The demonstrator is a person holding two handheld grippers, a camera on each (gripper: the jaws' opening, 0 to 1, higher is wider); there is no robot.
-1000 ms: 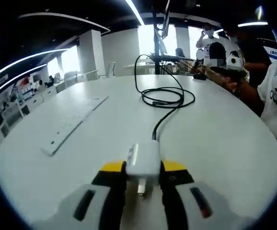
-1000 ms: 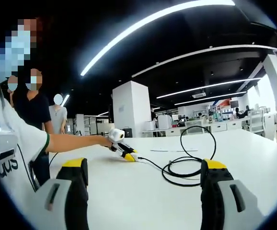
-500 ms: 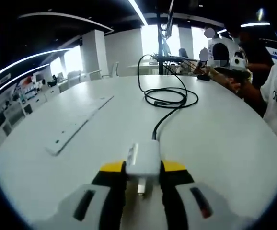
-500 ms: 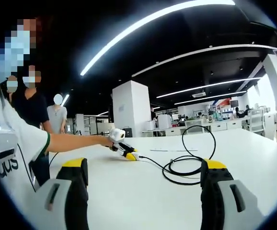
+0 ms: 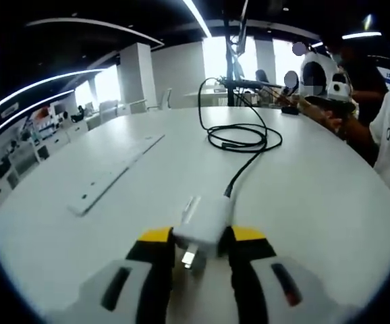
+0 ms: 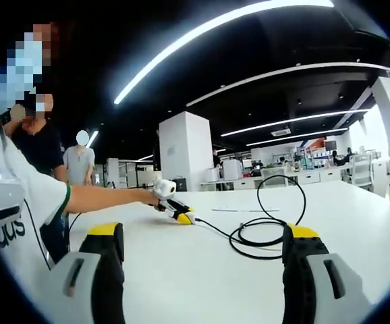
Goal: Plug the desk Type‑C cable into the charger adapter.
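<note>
Farthest left on the white surface (image 5: pixel 330 202) in the left gripper view lies a flat white strip (image 5: pixel 117 172), well apart from the work and playing no part in it. Next, low in the middle of that view, the left claw (image 5: pixel 200 237) is clamped on the white charger adapter (image 5: pixel 204 220), its two prongs pointing back toward the camera and its far face turned outward. That hold leaves the port end free, which suits a plug coming in from ahead. The black Type-C cable (image 5: pixel 243 137) already meets the adapter's far right corner, so the plug looks seated or very nearly so; how deep it sits cannot be told. From there the cable runs away across the surface to a loose coil, slack enough not to pull on the joint.

In the right gripper view the left claw (image 6: pixel 181 217) sits far off at the end of the person's outstretched arm, cable trailing right to the coil. The right claw (image 6: pixel 202 237) stands wide and empty, held back near the person, seemingly free now that the plug is delivered.
</note>
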